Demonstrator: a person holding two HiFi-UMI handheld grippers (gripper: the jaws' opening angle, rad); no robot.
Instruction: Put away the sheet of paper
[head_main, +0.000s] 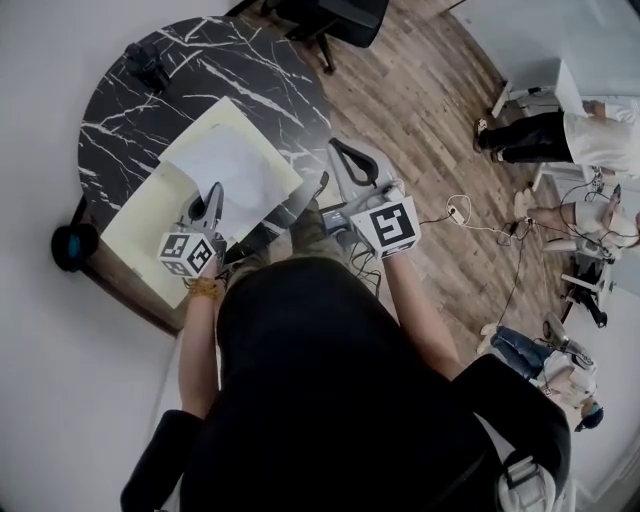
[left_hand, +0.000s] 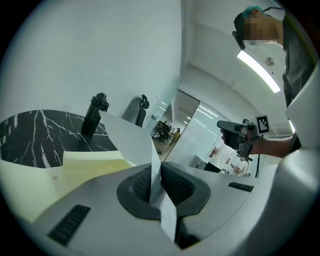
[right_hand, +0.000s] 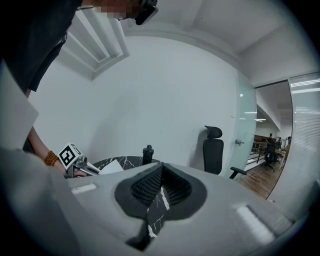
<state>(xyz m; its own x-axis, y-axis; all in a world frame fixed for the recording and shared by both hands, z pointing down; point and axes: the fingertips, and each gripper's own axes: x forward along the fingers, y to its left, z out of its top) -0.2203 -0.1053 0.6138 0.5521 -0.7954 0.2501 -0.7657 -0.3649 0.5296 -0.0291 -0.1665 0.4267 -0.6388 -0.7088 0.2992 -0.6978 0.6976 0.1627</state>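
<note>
1. The left gripper (left_hand: 155, 167) has its pads pressed together on the near edge of the white sheet of paper (left_hand: 127, 135). The paper stands as a thin upright strip between them. Pinching it at the rim lets the rest hang free, so the sheet can be lifted or slid without creasing.

2. Beyond the jaws, the sheet rises off a pale yellow folder (head_main: 150, 225), with its far part resting on top. The folder lies flat on the round marble table (head_main: 130, 110), probably as the place the paper is meant to go.

3. The right gripper (right_hand: 161, 167) has its fingertips closed together and grips nothing. Only the table's veined top shows through the slot behind them.

4. In the head view it hangs off the table's edge, over the wooden floor and well apart from the paper. It seems held clear so the left has room, and ready to lift the folder's cover if needed.

5. A black bottle (head_main: 150, 68) stands at the table's far side, away from both sheets and out of the way.

6. The paper is gripped but not yet stowed.
</note>
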